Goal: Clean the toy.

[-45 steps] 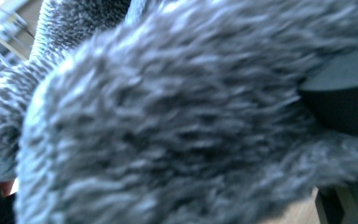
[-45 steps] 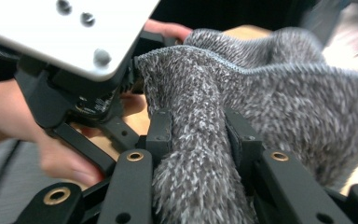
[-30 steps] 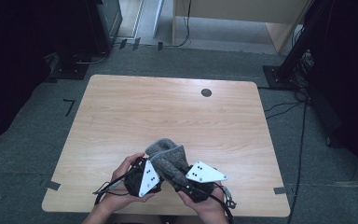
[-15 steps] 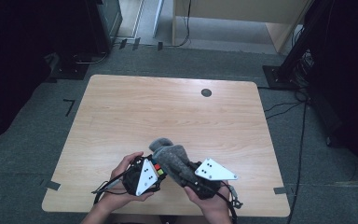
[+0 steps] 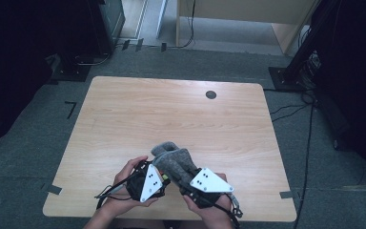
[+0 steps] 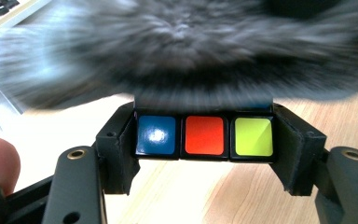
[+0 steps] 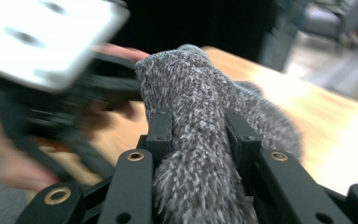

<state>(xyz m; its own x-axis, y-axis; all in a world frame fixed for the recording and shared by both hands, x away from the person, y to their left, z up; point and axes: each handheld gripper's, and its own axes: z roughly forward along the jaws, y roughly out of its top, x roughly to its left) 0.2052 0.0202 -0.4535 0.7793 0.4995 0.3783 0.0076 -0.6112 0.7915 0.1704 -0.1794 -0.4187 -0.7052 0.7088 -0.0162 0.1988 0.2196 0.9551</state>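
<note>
table [image 5: 181, 114] bare beyond, grey sock [image 5: 174, 160] between tongs

Left tool [image 5: 158, 172] clamped tight; right tool [image 5: 183, 177] clamped; hands side by side.

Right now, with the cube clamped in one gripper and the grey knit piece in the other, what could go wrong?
1. The left gripper holds the colour cube only by its two end faces; a tug from the knit could twist it loose.
2. The right gripper pinches a bunched fold of the grey knit piece; the soft fabric could slide out.
3. Both work near the table's front edge, so a dropped cube might roll off.
</note>
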